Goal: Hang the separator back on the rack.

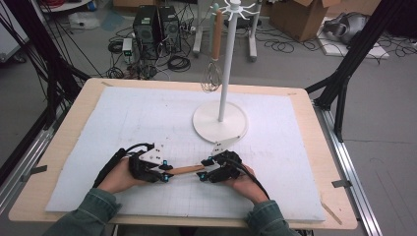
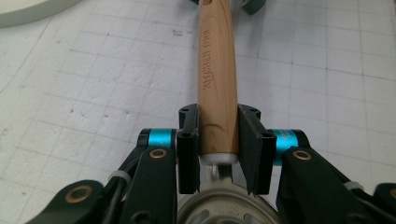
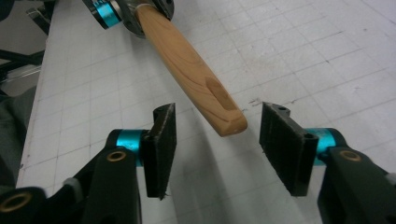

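A wooden-handled utensil [image 1: 184, 170] lies level between my two grippers above the white mat. My left gripper [image 2: 218, 140] is shut on the wooden handle [image 2: 215, 74] near its metal end, both pads pressed on the wood; a round metal head sits under the jaws. In the right gripper view, the handle's free tip [image 3: 224, 116] reaches between the pads of my right gripper [image 3: 217, 149], which stands open with a gap on each side. In the high view the left gripper [image 1: 164, 172] and right gripper [image 1: 204, 168] face each other along the handle.
A white stand [image 1: 220, 123] with a round base and tall pole stands behind the grippers. A wire whisk [image 1: 212, 73] with a wooden handle hangs from its top hooks. The gridded white mat [image 1: 147, 118] covers the wooden table. Computers, cables and boxes lie on the floor beyond.
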The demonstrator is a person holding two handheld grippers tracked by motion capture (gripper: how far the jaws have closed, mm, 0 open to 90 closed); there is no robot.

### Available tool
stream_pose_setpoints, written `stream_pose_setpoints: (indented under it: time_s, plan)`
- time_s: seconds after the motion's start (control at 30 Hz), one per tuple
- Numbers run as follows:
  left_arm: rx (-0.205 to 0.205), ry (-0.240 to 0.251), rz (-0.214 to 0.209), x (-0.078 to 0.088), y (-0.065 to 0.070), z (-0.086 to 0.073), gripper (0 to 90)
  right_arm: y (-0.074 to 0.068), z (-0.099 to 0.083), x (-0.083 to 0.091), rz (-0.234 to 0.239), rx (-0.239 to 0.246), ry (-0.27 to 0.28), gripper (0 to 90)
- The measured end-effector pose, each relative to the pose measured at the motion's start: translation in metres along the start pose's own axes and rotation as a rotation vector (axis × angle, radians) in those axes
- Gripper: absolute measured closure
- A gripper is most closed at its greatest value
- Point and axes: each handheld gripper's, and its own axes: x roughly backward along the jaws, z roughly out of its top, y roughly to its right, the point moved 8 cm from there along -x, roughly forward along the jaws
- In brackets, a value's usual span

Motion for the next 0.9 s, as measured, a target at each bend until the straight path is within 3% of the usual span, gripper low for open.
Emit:
stream_pose_setpoints:
  time_s: [0.33, 0.63, 0.9]
  plan:
    - [0.001, 0.028, -0.006, 0.007, 0.002, 0.000, 70.2, -0.008, 0.008, -0.003, 0.065, -0.007, 0.020, 65.7]
    - [0.033, 0.049, -0.048, 0.006, 0.004, 0.000, 68.6, -0.014, 0.011, 0.000, 0.091, 0.029, 0.023, 68.5]
    - [0.043, 0.024, -0.072, 0.000, 0.004, -0.001, 66.8, -0.020, 0.017, 0.003, 0.108, 0.053, 0.043, 69.7]
